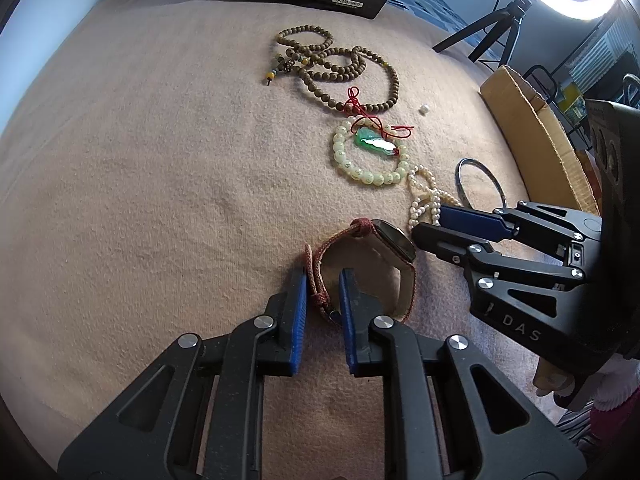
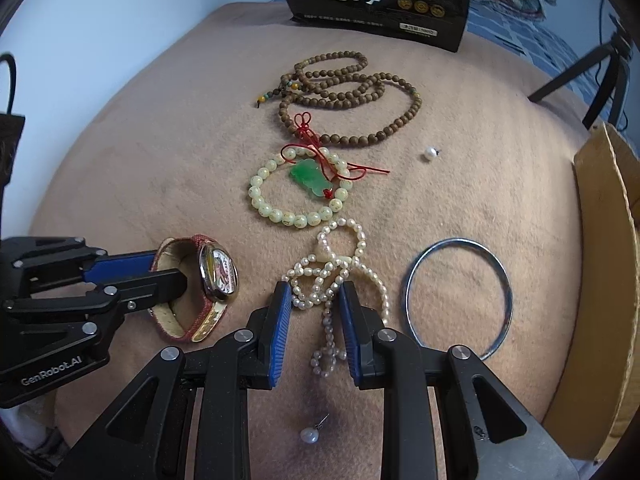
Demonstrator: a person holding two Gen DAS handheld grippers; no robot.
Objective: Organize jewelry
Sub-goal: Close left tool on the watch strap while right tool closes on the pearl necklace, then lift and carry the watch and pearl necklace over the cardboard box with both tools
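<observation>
black snack bag with white print (image 2: 376, 4): large characters "一包梅", small print below too blurred to read | black plastic body of the left gripper (image 2: 132, 282): white "GenRobot.AI" | black plastic body of the right gripper (image 1: 424, 232): pale letters "DAS" | white oval dial of the red-strapped wristwatch (image 2: 220, 276): markings unreadable

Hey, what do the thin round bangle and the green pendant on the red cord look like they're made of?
Thin round bangle: likely polished metal, silvery-blue with a bright glint along its rim. Green pendant: probably jade or glass, translucent and glossy.
</observation>
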